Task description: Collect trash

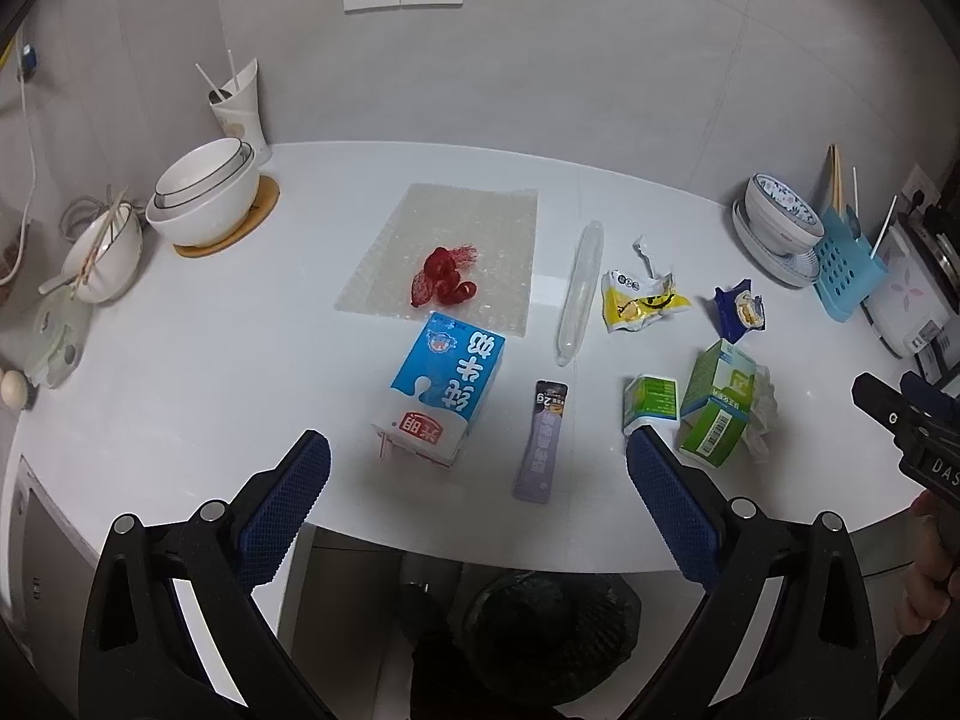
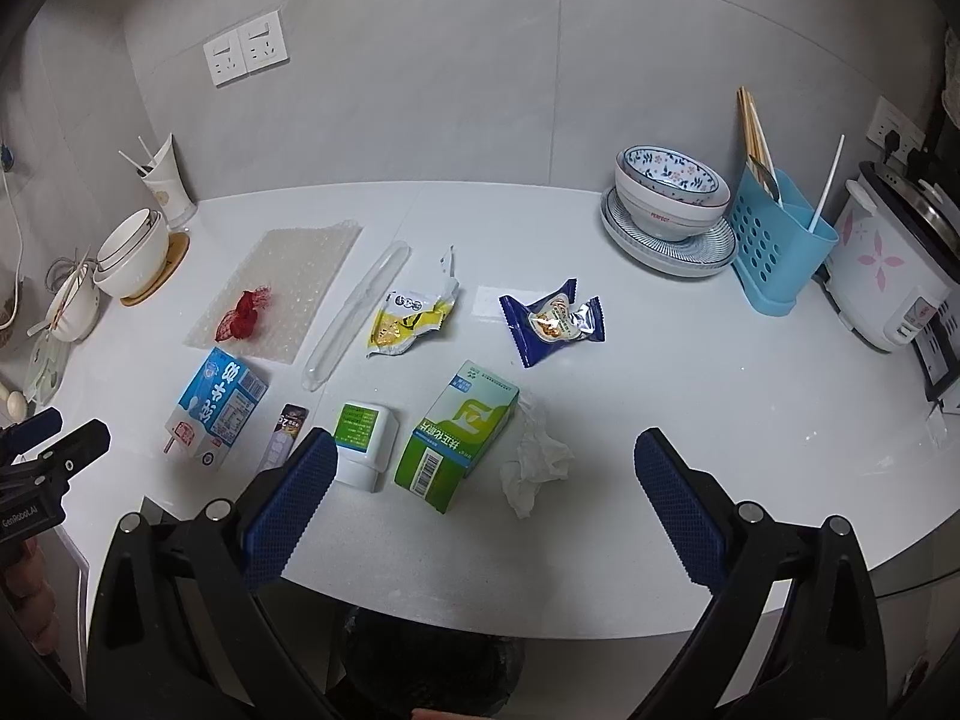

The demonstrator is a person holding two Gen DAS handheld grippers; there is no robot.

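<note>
Trash lies on the white counter (image 1: 180, 360): a blue milk carton (image 1: 441, 390) (image 2: 219, 411), a purple sachet (image 1: 542, 441) (image 2: 287, 429), a green box (image 1: 717, 405) (image 2: 459, 435), a small white-green bottle (image 1: 651, 405) (image 2: 363, 441), crumpled tissue (image 2: 537, 462), a yellow wrapper (image 1: 639, 300) (image 2: 411, 318), a blue snack wrapper (image 1: 741, 312) (image 2: 552, 321), a clear plastic tube (image 1: 579, 291) (image 2: 357, 315), bubble wrap (image 1: 384, 264) (image 2: 285, 276) with red netting (image 1: 441, 285) (image 2: 243, 315). My left gripper (image 1: 477, 486) is open and empty, near the carton. My right gripper (image 2: 486, 486) is open and empty, over the green box and tissue.
A black-lined trash bin (image 1: 540, 636) (image 2: 432, 666) stands below the counter's front edge. White bowls (image 1: 204, 195) and a cup (image 1: 240, 111) stand at the left. A patterned bowl on a plate (image 2: 669, 204), a blue utensil holder (image 2: 780, 240) and a rice cooker (image 2: 894, 264) stand at the right.
</note>
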